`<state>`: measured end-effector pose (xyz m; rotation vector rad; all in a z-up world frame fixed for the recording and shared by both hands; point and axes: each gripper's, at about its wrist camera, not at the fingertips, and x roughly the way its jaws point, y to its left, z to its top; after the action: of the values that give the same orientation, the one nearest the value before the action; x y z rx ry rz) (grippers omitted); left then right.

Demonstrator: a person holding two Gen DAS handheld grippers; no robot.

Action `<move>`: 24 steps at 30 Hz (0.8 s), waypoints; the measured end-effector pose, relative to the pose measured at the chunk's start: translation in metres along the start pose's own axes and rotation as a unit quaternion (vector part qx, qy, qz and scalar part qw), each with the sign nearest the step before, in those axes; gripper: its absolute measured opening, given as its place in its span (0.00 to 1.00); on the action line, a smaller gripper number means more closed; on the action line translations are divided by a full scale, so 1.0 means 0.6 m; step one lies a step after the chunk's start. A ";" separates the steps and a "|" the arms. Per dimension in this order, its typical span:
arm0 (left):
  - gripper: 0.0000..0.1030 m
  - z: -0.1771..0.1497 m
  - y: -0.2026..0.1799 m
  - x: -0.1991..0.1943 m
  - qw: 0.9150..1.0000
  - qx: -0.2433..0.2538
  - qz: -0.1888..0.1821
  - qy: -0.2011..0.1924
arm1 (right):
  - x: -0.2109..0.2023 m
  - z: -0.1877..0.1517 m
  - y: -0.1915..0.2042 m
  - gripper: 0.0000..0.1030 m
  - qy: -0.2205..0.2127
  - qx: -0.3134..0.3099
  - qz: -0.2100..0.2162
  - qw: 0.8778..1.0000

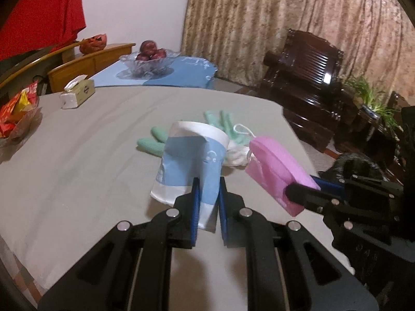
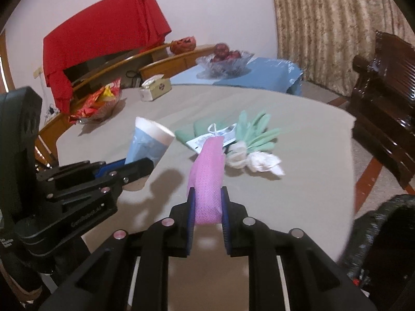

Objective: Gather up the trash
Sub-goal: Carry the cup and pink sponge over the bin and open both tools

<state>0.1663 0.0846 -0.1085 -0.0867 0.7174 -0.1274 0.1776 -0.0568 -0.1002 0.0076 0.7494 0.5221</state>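
My left gripper (image 1: 209, 185) is shut on a crushed blue and white paper cup (image 1: 189, 160), held above the grey table (image 1: 85, 160). To its right, my right gripper (image 1: 301, 188) is shut on a folded pink cloth (image 1: 275, 168). In the right wrist view the right gripper (image 2: 208, 196) pinches the pink cloth (image 2: 208, 178), and the left gripper (image 2: 140, 167) holds the paper cup (image 2: 149, 143) at the left. Green rubber gloves (image 2: 255, 132), a white tag (image 2: 212, 140) and crumpled white tissue (image 2: 259, 162) lie on the table beyond.
A tissue box (image 1: 77, 94) and a bowl of red snack packets (image 1: 18, 114) sit at the table's far left. A glass fruit bowl (image 1: 149, 61) stands on a blue mat behind. Dark wooden chairs (image 1: 306, 88) stand right. A black bag (image 2: 384, 243) is at the table's right.
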 end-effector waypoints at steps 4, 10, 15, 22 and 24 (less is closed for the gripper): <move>0.12 0.003 -0.039 -0.025 1.000 0.012 -0.019 -0.009 | -0.039 0.001 -0.017 0.17 -0.020 0.010 -0.015 1.000; 0.12 0.007 -0.098 -0.054 0.998 0.032 -0.046 -0.022 | -0.100 -0.002 -0.043 0.17 -0.051 0.025 -0.041 0.998; 0.12 0.013 -0.159 -0.070 0.995 0.051 -0.075 -0.032 | -0.157 -0.010 -0.076 0.17 -0.076 0.037 -0.071 0.994; 0.12 0.012 -0.258 -0.074 0.989 0.084 -0.120 -0.035 | -0.237 -0.043 -0.144 0.17 -0.093 0.069 -0.122 0.986; 0.12 0.010 -0.287 -0.072 0.986 0.094 -0.135 -0.034 | -0.260 -0.055 -0.165 0.17 -0.097 0.080 -0.138 0.982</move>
<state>0.1229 -0.0793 -0.0550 -0.0073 0.6201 -0.4485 0.1052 -0.2199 -0.0419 0.1014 0.5875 0.1910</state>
